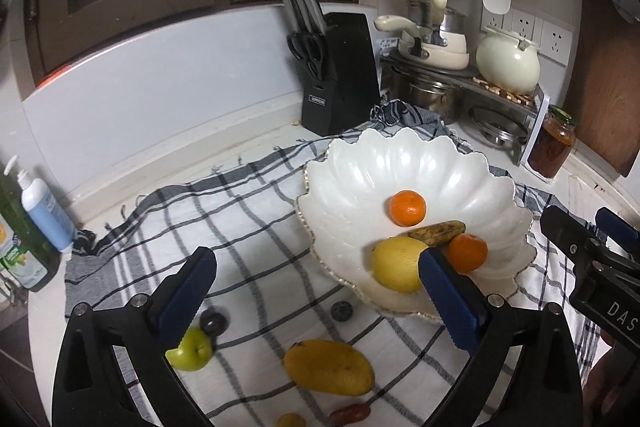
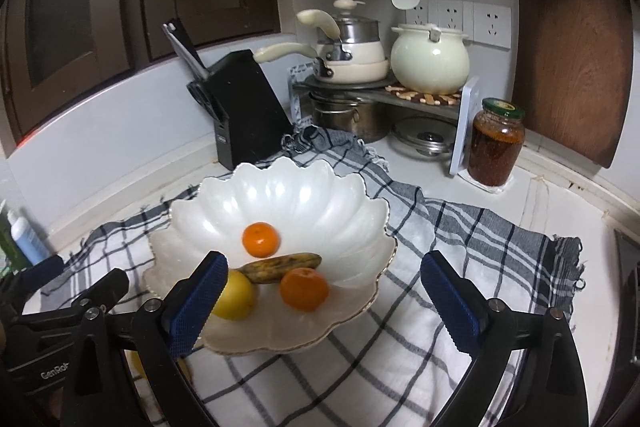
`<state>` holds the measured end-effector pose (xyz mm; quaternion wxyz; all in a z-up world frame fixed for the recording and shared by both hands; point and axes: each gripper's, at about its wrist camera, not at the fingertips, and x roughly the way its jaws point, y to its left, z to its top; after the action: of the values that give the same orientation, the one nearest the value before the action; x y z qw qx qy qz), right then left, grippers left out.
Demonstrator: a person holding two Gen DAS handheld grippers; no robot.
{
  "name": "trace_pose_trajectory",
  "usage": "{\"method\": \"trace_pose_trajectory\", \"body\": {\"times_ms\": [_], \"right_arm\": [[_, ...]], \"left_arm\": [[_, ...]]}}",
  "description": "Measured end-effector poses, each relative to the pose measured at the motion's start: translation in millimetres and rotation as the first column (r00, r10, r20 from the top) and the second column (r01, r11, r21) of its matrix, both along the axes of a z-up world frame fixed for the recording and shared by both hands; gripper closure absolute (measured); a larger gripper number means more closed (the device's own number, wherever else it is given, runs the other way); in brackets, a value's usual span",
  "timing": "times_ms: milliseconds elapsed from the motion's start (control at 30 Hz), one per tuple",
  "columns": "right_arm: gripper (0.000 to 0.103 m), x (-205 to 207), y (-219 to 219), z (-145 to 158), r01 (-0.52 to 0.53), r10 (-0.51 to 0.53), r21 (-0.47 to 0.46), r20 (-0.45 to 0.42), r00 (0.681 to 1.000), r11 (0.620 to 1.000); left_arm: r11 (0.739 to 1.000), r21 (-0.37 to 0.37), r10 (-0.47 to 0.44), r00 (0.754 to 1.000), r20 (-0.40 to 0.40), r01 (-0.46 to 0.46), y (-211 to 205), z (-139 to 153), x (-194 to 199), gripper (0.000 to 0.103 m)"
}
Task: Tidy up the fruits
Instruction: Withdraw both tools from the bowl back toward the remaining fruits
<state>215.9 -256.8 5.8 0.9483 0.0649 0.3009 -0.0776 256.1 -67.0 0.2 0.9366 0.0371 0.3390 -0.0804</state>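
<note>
Both jaw sets spread wide, nothing gripped: left gripper point(image 1: 316, 299) held over mango point(image 1: 329, 367), right gripper point(image 2: 324, 303) held over bowl point(image 2: 352, 203).

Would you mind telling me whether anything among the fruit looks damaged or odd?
Yes: the small banana in the white bowl is heavily browned and blotchy, so it looks overripe beside the bright oranges. Nothing appears spilled.

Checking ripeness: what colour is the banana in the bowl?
Yellow, heavily mottled brown: the banana, clearest in the right wrist view.
</note>
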Motion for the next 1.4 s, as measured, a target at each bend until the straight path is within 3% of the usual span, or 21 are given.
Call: {"method": "trace_pose_trajectory", "body": {"times_ms": [267, 600, 1400], "right_arm": [[0.005, -18.4, 10.4, 7.1, -0.014, 0.014, -0.003, 0.020, 1.000, 1.000], [0.005, -36.7, 13.9, 0.8, -0.016, 0.016, 0.005, 0.018, 1.000, 1.000], [0.005, -37.8, 16.6, -66.0, 0.019, -0.017, 0.029, -0.085, 0.996, 0.999]], "left_arm": [[1.000, -0.006, 0.006, 1.000, 0.013, -0.006, 10.9, 5.7, -18.4, 0.000], [1.000, -0.018, -0.019, 1.000, -0.016, 0.019, 13.3, -7.3, -35.1, 0.000], [0.994, -0.036, -0.111, 0.981, -0.159, 0.107, 7.9, -82.7, -25.1, 0.000]]}}
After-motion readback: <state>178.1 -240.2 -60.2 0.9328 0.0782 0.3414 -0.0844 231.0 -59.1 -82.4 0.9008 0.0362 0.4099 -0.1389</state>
